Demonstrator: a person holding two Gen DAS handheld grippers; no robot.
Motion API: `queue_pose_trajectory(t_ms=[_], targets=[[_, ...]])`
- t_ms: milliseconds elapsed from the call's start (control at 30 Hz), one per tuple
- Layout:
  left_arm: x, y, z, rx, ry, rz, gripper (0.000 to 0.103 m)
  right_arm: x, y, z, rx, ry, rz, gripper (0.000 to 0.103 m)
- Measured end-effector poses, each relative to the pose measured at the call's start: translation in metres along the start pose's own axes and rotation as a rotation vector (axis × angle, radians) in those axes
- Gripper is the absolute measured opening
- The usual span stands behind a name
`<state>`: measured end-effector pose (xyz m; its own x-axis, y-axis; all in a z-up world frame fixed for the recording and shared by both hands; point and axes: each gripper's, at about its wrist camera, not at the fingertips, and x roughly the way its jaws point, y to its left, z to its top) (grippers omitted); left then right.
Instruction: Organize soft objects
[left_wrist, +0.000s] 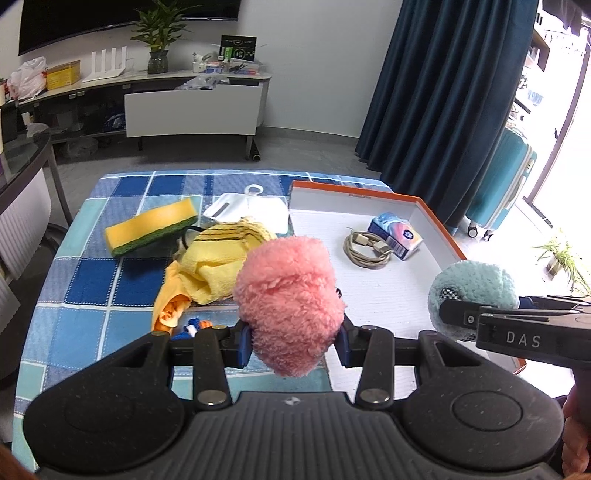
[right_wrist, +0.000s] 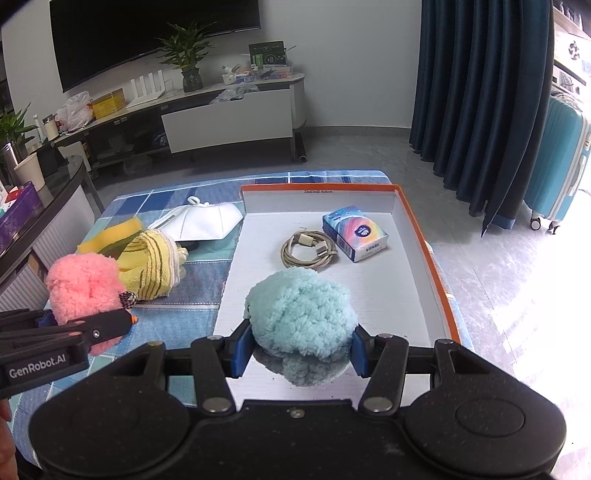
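Left wrist view first: my left gripper (left_wrist: 294, 341) is clamped partway closed on a fluffy pink plush (left_wrist: 290, 302), its blue pads sunk into the pile at both sides, and the load hangs above the checked blue cloth (left_wrist: 92, 288) just beside the near left edge of the orange-rimmed box (left_wrist: 436, 218). I judge the step to be carrying it over that rim, so I would lift clear of the wall before crossing and only let go once it is low over the white floor, short of the coiled cable (left_wrist: 367, 247) and tissue pack (left_wrist: 397, 234). The plush's long axis runs away from the camera, fat end outward. Right wrist view: my right gripper (right_wrist: 301, 350) is half closed on a pale blue plush (right_wrist: 301, 319), already over the box's near end. This one is nearly round, so I can name no clear axis; I would set it down gently, leaving room beside it.
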<state>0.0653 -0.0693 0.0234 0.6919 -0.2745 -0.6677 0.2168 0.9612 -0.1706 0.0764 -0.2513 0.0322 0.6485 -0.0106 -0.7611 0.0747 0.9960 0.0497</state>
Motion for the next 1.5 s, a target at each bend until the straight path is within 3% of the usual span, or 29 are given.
queue_pose_trajectory(t_ms=[533, 1500], targets=[[0.026, -0.037, 0.013, 0.063, 0.014, -0.052, 0.043, -0.002, -0.032, 0.007, 0.047, -0.024, -0.039, 0.063], [0.063, -0.074, 0.027, 0.130, 0.046, -0.070, 0.043, 0.021, -0.063, 0.038, 0.065, -0.041, -0.045, 0.063]])
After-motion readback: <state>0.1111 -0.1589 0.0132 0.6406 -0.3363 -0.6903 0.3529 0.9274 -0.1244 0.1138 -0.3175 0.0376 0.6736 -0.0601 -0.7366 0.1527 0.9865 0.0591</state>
